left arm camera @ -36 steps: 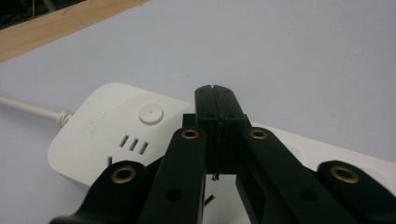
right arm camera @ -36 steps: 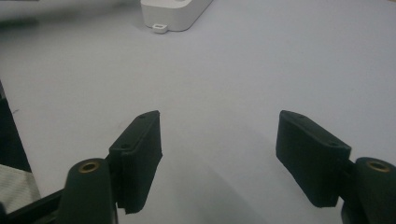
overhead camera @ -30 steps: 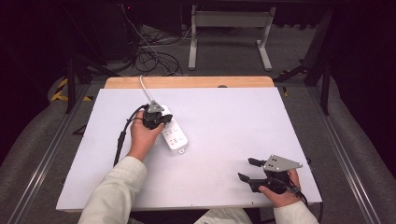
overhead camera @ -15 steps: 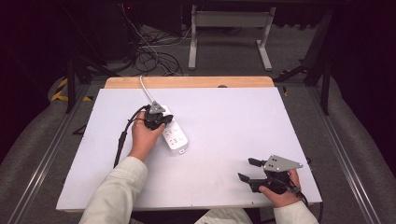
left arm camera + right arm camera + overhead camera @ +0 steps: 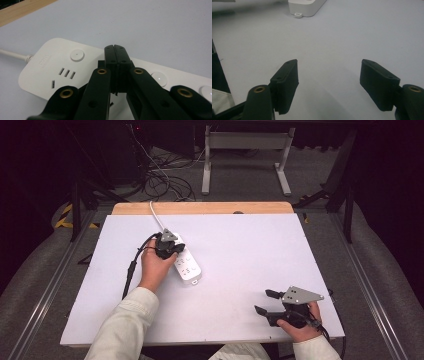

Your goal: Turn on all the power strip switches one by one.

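A white power strip (image 5: 187, 265) lies on the white table (image 5: 260, 245), left of centre, and its white cord (image 5: 156, 215) runs off the far edge. My left gripper (image 5: 172, 250) hangs over the strip's far end, shut with nothing between the jaws. In the left gripper view the closed tips (image 5: 115, 48) sit just above the strip (image 5: 50, 67), between two round buttons (image 5: 77, 55). Whether they touch it I cannot tell. My right gripper (image 5: 261, 301) rests near the front right edge, open and empty (image 5: 329, 72). The strip's near end (image 5: 308, 6) lies far ahead of it.
A wooden strip (image 5: 200, 208) borders the table's far edge. Beyond it, tangled cables (image 5: 165, 180) and a metal stand's legs (image 5: 245, 165) are on the floor. The left gripper's black cable (image 5: 131, 270) trails along the person's left forearm.
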Action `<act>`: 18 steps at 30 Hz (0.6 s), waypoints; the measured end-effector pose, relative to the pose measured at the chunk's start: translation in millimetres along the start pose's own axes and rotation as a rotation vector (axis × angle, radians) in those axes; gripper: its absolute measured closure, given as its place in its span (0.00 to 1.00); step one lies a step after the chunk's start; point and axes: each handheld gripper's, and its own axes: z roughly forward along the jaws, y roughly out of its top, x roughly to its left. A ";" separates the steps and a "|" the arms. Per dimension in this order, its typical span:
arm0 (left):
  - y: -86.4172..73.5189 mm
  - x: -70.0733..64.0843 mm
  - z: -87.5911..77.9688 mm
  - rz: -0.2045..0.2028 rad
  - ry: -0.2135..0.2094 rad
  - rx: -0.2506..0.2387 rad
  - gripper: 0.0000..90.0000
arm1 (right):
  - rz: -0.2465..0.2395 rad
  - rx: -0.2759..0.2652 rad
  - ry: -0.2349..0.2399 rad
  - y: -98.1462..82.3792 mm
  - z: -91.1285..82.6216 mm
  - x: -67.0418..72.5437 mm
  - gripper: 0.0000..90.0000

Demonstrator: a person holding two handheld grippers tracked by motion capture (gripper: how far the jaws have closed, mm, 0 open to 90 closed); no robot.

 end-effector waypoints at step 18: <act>5.6 -9.2 2.8 0.075 0.057 0.049 1.00 | -0.003 0.005 0.001 -0.3 0.2 0.8 0.35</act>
